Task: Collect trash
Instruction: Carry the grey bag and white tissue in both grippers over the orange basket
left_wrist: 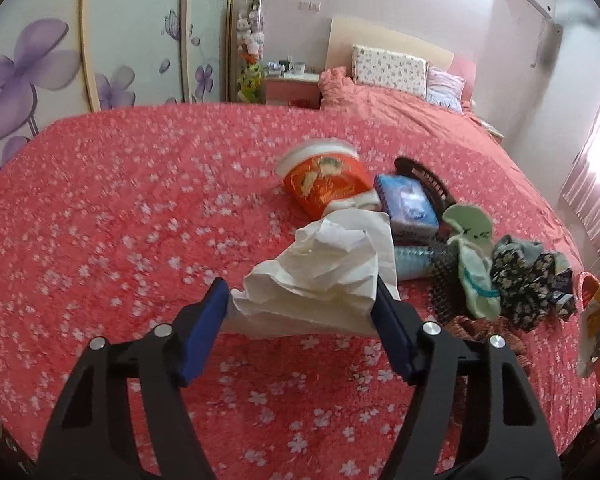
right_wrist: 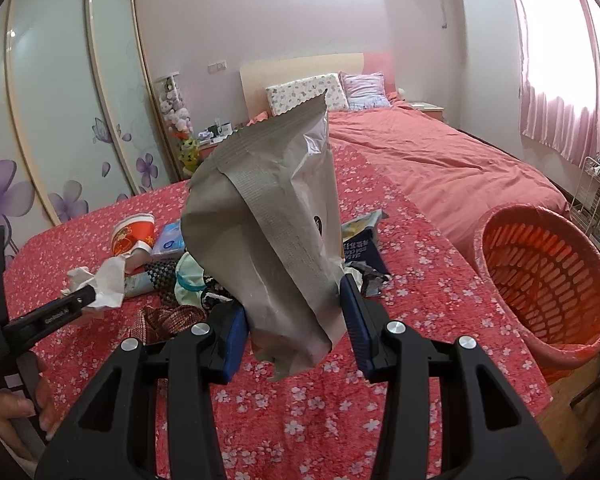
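Note:
My left gripper [left_wrist: 300, 304] is shut on a crumpled white tissue [left_wrist: 319, 268] and holds it above the red flowered bedspread [left_wrist: 120, 208]; it also shows in the right wrist view [right_wrist: 96, 280]. My right gripper [right_wrist: 294, 316] is shut on a silver foil snack bag [right_wrist: 268, 232] that stands upright between the blue pads. An orange laundry-style basket [right_wrist: 547, 280] stands beside the bed at the right. An orange paper cup [left_wrist: 323, 184] lies on its side on the bed behind the tissue.
A pile on the bed holds a blue tissue pack [left_wrist: 407, 200], a dark comb-like tray [left_wrist: 423, 180], green socks [left_wrist: 471, 264], dark flowered cloth [left_wrist: 527, 280] and another wrapper [right_wrist: 359, 240]. Wardrobe doors [left_wrist: 60, 40] stand at the left, pillows [left_wrist: 391, 68] at the far end.

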Motion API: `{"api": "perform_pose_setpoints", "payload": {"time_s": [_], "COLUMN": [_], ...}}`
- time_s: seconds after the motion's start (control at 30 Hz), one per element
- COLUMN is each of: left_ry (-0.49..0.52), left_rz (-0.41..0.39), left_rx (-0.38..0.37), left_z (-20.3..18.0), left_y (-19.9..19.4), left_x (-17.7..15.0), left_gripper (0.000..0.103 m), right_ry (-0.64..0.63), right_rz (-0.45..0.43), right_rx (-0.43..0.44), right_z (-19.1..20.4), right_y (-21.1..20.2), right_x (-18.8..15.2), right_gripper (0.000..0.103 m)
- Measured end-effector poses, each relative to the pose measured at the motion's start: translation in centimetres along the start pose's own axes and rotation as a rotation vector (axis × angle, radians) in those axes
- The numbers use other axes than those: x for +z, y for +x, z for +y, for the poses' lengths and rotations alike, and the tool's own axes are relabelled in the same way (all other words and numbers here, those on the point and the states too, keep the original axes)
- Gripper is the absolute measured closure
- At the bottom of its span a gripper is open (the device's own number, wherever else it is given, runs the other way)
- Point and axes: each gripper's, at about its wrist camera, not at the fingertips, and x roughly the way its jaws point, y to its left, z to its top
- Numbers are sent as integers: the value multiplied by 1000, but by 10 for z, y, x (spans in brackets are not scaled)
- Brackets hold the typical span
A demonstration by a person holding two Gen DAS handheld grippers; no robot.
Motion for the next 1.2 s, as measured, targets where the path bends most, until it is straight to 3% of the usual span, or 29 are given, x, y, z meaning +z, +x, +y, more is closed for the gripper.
{"api": "perform_pose_setpoints", "payload": {"time_s": [0.27,0.53,0.87,1.2], "left_ry": [39,116,213,312], "left_rz": [-87,-129,-118,-59], "left_rx": [-63,-192,-326,-433], "left_z": [-27,-94,-178,-268], "left_y": [-54,-89,-96,-81], "left_x": [12,16,3,-19], "left_gripper": [34,34,34,33], "right_ry": [23,65,131,213], "right_rz": [-50,-102,-130,-115], "right_rx": [-1,-47,-154,-254], "right_z": [-18,-55,-115,-176], "right_y": [-20,-40,-50,-47], "right_x": [8,15,17,12], "right_gripper": [59,59,59,59]}}
